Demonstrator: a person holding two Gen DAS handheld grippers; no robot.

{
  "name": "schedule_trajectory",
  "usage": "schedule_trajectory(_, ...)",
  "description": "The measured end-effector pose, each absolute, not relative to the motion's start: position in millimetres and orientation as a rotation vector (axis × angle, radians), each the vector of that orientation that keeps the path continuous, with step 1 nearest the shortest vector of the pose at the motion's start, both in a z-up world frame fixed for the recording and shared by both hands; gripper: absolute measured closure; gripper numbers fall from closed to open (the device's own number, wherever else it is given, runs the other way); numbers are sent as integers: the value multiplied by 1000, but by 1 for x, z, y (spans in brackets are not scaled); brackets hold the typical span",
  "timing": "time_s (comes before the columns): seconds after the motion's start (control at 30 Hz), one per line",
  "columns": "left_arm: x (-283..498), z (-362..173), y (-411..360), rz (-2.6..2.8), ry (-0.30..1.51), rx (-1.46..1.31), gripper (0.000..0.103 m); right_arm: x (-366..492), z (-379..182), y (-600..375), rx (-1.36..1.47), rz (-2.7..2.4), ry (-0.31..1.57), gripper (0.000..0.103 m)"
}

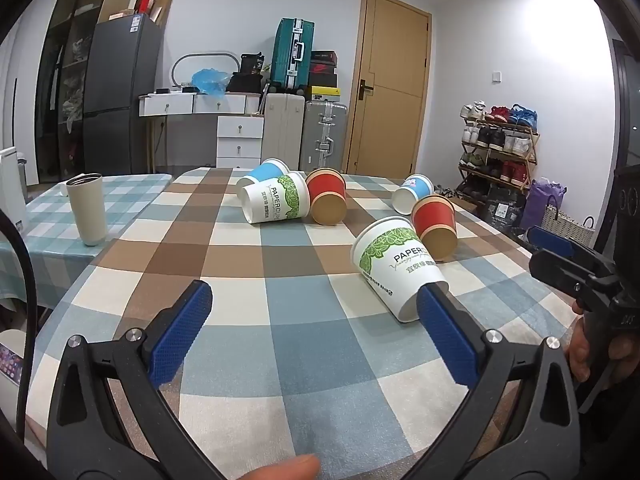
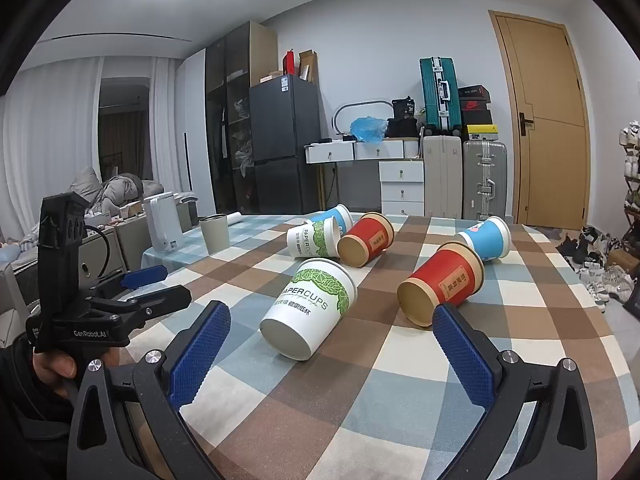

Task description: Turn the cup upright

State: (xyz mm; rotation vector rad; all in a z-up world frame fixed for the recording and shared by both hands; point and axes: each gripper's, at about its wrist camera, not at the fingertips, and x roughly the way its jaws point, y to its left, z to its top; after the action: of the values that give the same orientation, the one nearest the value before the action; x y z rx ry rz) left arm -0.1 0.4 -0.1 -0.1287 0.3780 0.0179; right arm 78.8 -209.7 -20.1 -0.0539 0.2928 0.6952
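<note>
Several paper cups lie on their sides on the checked tablecloth (image 1: 280,320). The nearest is a white cup with green leaves (image 1: 396,268), also in the right wrist view (image 2: 310,308). Beside it lies a red cup (image 1: 434,224) (image 2: 442,286). Farther back lie another white cup (image 1: 276,202), a red cup (image 1: 326,196), a blue cup (image 1: 266,172) and a blue-and-white cup (image 1: 412,194). My left gripper (image 1: 314,302) is open and empty, its right finger just in front of the near white cup. My right gripper (image 2: 332,326) is open and empty, with that cup just beyond its fingertips.
A beige tumbler (image 1: 86,208) stands upright at the left on a second checked table (image 1: 40,216). A white kettle (image 2: 162,222) stands behind it. A phone (image 1: 10,364) lies at the left table edge. Suitcases, drawers and a shoe rack (image 1: 498,144) stand beyond the table.
</note>
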Motion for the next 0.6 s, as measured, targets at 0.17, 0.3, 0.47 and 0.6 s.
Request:
schedule_trajectory(0.17,0,0,1,19,378,-127,1,79,-20,-210,-54,694,286,0)
schedule_trajectory(0.3,0,0,0,20,376,-126,1,78,-20,-210,-53,693,286,0)
schedule_trajectory(0.47,0,0,0,21,375,-125,1,79,-20,-209,-55,695,289,0)
schedule_trajectory(0.6,0,0,0,20,375,-124,1,78,-20,-210,-54,695,289,0)
